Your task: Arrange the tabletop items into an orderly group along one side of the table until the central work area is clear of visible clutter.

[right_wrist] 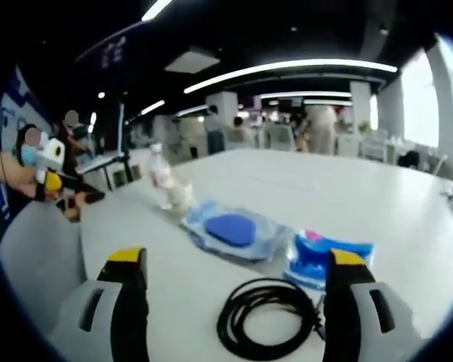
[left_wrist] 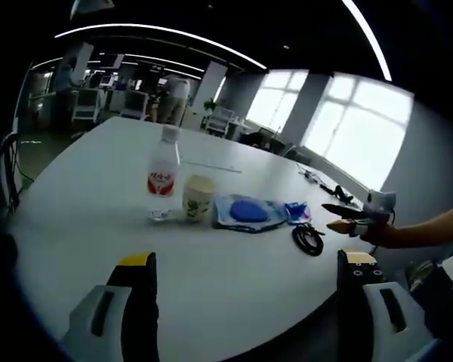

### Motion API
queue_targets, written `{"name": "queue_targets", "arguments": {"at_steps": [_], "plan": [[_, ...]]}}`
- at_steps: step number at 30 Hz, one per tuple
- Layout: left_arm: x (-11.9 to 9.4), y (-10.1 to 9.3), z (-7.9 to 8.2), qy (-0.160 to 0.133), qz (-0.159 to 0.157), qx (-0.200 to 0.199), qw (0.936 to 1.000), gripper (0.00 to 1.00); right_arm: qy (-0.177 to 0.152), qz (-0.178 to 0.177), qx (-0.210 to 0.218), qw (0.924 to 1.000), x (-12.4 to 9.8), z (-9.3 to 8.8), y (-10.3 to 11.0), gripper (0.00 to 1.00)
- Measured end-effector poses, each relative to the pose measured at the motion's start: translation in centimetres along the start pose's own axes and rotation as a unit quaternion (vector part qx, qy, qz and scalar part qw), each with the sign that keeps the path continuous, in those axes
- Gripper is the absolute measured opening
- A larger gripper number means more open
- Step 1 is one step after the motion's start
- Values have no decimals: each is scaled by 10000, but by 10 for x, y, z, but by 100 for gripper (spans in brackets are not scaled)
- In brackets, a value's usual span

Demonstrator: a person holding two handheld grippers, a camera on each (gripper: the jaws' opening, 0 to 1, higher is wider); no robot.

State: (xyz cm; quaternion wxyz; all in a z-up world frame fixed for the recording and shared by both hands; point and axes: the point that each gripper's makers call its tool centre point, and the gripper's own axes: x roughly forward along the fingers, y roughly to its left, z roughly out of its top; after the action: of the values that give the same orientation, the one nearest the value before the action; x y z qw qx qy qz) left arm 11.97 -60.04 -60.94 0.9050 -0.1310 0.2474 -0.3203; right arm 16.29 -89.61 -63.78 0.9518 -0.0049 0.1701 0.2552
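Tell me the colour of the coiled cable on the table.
Black; the coiled cable shows best in the right gripper view.

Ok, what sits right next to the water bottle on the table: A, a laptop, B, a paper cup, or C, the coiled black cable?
B: the paper cup stands right beside the water bottle, while the coiled black cable lies farther along the row.

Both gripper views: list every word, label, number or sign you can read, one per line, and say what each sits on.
Nothing can be read with confidence.
Water bottle: red label with white characters, too small and blurred to read.
Paper cup: a small greenish print, no legible text.
Blue packet: pink and white markings, blurred.
Clear bag with the blue pad: no text visible.
Wall panel at far left: illegible.
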Motion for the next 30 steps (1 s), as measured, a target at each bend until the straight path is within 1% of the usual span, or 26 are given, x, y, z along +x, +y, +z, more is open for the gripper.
{"name": "queue_targets", "arguments": {"at_steps": [6, 10, 15, 18, 25, 30], "plan": [[3, -5, 4, 14, -74, 100, 9999, 100, 3, 40, -22, 10000, -2, 2, 9, 95], [4, -6, 9, -27, -78, 127, 9999, 99, 137, 44, -32, 9999, -3, -1, 16, 95], [6, -9, 11, 15, -168, 281, 9995, 99, 157, 64, -10, 9999, -6, -1, 26, 95], [7, -8, 13, -8, -208, 308, 9993, 99, 119, 26, 102, 9999, -7, 2, 32, 95], [8, -2, 17, -39, -209, 317, 9993, 97, 83, 24, 188, 9998, -12, 6, 51, 95], [9, 0, 15, 31, -225, 392, 9990, 97, 118, -1, 197, 9997, -18, 9, 63, 96]]}}
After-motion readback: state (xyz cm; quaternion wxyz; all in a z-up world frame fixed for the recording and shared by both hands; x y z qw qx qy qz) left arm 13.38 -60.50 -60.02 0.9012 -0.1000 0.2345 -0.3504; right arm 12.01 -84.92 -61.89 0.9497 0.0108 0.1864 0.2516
